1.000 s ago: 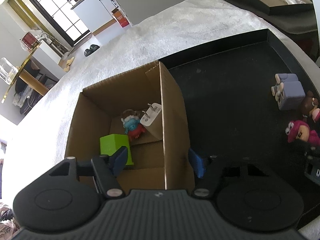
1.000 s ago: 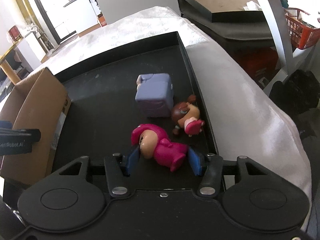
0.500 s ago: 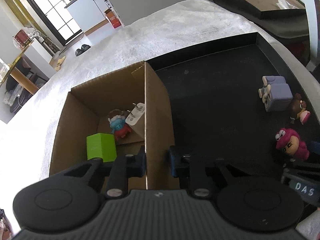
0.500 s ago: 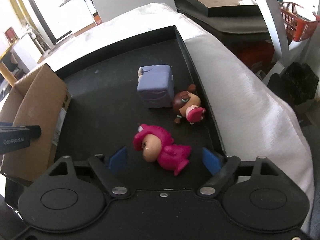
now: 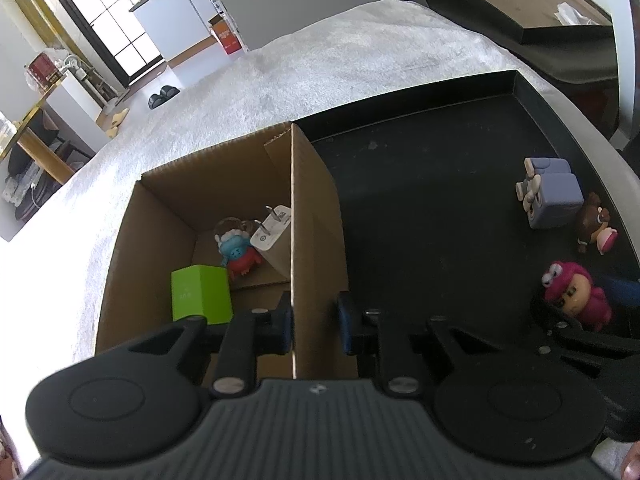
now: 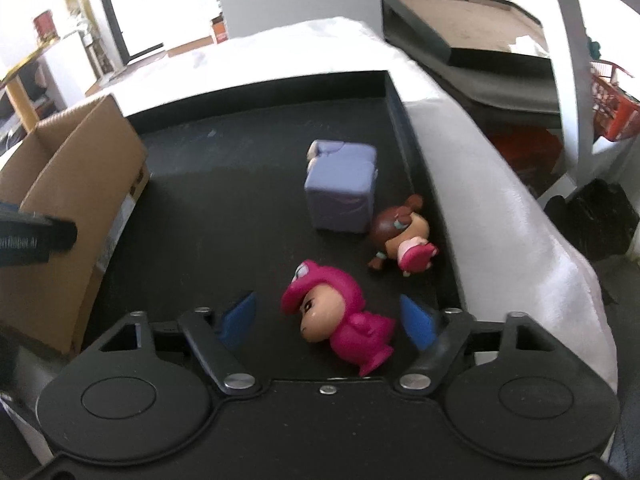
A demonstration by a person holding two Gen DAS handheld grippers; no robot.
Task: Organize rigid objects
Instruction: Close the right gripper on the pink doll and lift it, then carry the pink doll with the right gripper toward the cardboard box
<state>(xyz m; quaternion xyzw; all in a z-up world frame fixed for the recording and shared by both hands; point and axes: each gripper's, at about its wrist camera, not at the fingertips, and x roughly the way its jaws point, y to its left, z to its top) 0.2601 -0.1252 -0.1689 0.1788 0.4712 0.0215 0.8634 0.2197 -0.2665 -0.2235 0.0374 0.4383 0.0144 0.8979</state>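
Left wrist view, cardboard box (image 5: pixel 316 216) holding green block (image 5: pixel 201 299), left hand-held gripper (image 5: pixel 316 322) pinching wall.

A white fuzzy cloth (image 5: pixel 340 64) covers the tabletop. Beyond its far edge stands a white cabinet (image 5: pixel 176 12), with an orange carton (image 5: pixel 226 36) on the floor just right of it and a dark-framed glass door (image 5: pixel 104 16) to its left. Dark slippers (image 5: pixel 162 94) lie nearer the cloth. Right of the cloth sits a red basket (image 6: pixel 612 100).
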